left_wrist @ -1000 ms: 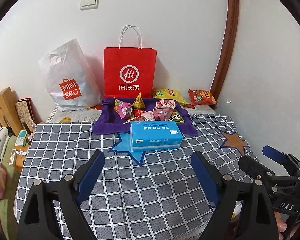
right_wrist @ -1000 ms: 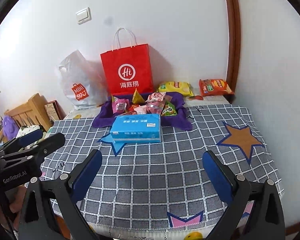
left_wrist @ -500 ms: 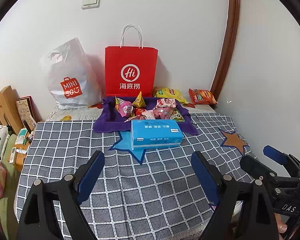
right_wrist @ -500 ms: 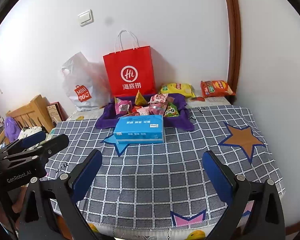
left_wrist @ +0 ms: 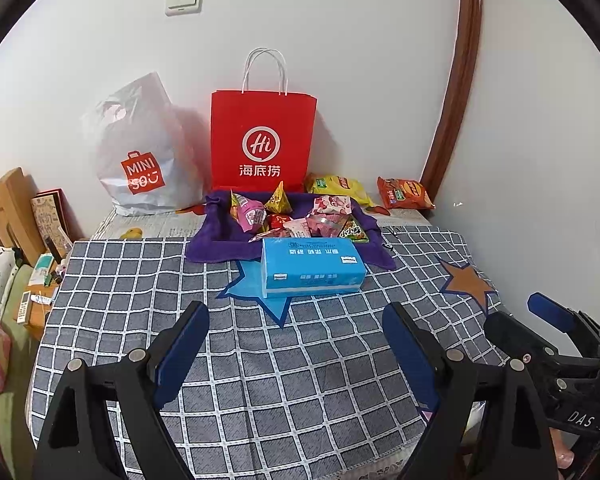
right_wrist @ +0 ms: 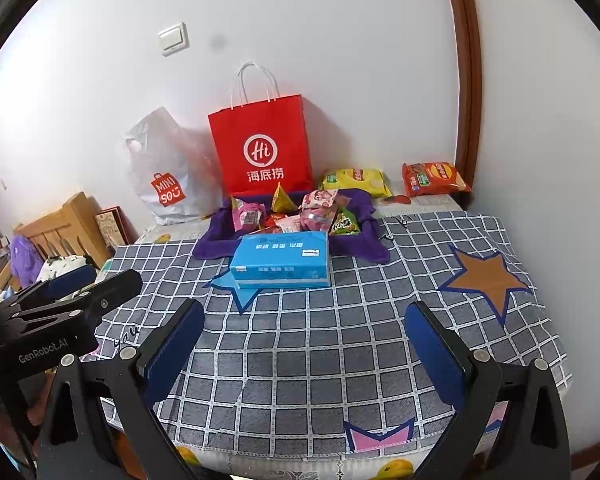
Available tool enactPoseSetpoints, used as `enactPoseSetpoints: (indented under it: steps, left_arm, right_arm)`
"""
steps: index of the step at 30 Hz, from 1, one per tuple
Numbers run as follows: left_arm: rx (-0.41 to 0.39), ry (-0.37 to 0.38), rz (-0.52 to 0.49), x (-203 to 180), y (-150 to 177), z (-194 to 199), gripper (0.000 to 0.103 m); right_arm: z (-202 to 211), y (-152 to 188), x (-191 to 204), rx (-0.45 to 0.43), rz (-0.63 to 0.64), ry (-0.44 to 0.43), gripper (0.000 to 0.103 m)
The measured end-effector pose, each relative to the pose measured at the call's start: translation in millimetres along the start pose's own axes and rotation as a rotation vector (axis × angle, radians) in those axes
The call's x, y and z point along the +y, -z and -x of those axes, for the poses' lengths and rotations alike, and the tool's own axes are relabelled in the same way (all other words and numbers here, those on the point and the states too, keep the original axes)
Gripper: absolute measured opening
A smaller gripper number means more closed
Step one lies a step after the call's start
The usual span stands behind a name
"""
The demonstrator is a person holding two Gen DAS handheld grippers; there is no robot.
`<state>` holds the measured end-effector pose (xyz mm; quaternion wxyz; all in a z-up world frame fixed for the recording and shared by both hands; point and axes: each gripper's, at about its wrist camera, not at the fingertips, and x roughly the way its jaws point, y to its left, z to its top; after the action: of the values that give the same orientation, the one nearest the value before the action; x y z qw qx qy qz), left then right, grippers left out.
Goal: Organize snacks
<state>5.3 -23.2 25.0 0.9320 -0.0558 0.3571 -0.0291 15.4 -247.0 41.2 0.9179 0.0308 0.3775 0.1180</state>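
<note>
Several small snack packets (left_wrist: pixel 300 216) (right_wrist: pixel 296 212) lie piled on a purple cloth (left_wrist: pixel 216 236) (right_wrist: pixel 216 240) at the back of the table. A yellow chip bag (left_wrist: pixel 338 189) (right_wrist: pixel 358 181) and an orange chip bag (left_wrist: pixel 405 193) (right_wrist: pixel 434 178) rest against the wall, off the cloth. A blue tissue pack (left_wrist: pixel 312 266) (right_wrist: pixel 282 265) lies in front of the cloth. My left gripper (left_wrist: pixel 296 344) (right_wrist: pixel 88 280) hangs open over the near part of the table, nothing between its fingers. My right gripper (right_wrist: pixel 306 348) (left_wrist: pixel 528 314) is open too, and holds nothing.
A red paper bag (left_wrist: pixel 263 140) (right_wrist: pixel 262 146) and a white plastic shopping bag (left_wrist: pixel 140 148) (right_wrist: pixel 164 168) stand against the back wall. The table carries a grey checked cloth (left_wrist: pixel 260 380) (right_wrist: pixel 340 340). A wooden bed frame (left_wrist: pixel 4 208) and clutter lie to the left; a white wall bounds the right.
</note>
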Motion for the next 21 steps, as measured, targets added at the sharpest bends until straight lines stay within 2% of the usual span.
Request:
enactPoseSetpoints:
  steps: [21]
  left_arm:
    - [-0.003, 0.005, -0.003, -0.1, 1.1, 0.9, 0.088]
  right_arm:
    - [3.8, 0.9, -0.6, -0.009, -0.002, -0.003, 0.099]
